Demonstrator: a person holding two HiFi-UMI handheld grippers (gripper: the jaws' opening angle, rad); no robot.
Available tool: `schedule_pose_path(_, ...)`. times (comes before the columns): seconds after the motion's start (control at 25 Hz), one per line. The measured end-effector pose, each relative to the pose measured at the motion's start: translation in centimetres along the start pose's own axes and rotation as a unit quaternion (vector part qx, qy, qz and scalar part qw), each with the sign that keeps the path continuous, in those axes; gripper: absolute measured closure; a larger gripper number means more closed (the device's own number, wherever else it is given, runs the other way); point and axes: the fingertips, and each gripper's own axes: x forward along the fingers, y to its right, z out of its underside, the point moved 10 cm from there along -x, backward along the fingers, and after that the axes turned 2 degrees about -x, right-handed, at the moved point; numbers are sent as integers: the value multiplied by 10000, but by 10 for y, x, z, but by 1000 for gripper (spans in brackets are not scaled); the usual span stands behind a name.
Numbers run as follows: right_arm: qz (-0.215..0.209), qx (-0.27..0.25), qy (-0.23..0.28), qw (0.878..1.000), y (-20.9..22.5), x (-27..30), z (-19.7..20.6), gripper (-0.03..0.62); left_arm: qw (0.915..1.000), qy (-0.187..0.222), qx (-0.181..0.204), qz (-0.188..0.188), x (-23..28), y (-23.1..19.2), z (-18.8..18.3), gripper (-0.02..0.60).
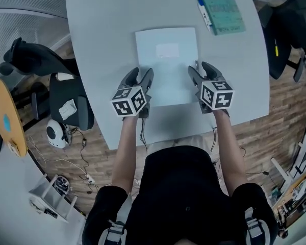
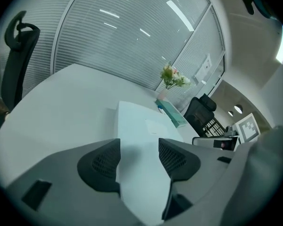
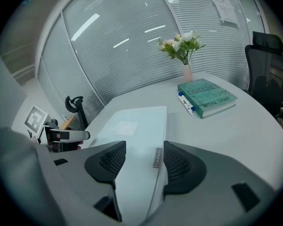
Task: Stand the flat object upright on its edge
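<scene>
A flat white rectangular object (image 1: 166, 60) lies flat on the pale grey table (image 1: 102, 40), its near edge towards me. My left gripper (image 1: 141, 76) is at the object's near left corner, my right gripper (image 1: 201, 71) at its near right corner. In the left gripper view the object (image 2: 146, 126) runs away between the spread fingers, its left edge inside the gap of that gripper (image 2: 139, 158). In the right gripper view the object (image 3: 137, 121) with a small metal tab (image 3: 156, 158) on its right side sits between the jaws of that gripper (image 3: 141, 161). Both grippers are open, pads not pressing.
A teal book (image 1: 220, 9) with a blue-and-white pen (image 1: 204, 13) beside it lies at the table's far right. A vase of flowers (image 3: 185, 46) stands behind it. Office chairs stand left (image 1: 30, 57) and right (image 1: 290, 29) of the table. The table's front edge is just under my hands.
</scene>
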Motion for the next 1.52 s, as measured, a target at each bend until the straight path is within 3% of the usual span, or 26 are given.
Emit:
schedule_pose_path(0.52, 167, 455, -126, 9987, 23, 49, -12, 326, 9993, -229, -304, 32, 43, -34, -15, 330)
schedule_pose_path(0.8, 73, 635, -250, 9976, 26, 61, -11, 331, 9968, -324, -655, 319, 50, -42, -13, 330)
schedule_pose_path(1.28, 37, 579, -288, 9979, 26, 55, -13, 336, 9975, -447, -461, 284, 47, -35, -17, 334)
schedule_pose_path(1.52, -42, 461, -202, 9987, 18, 33, -16, 338, 9988, -296, -279, 288, 26, -20, -18, 336)
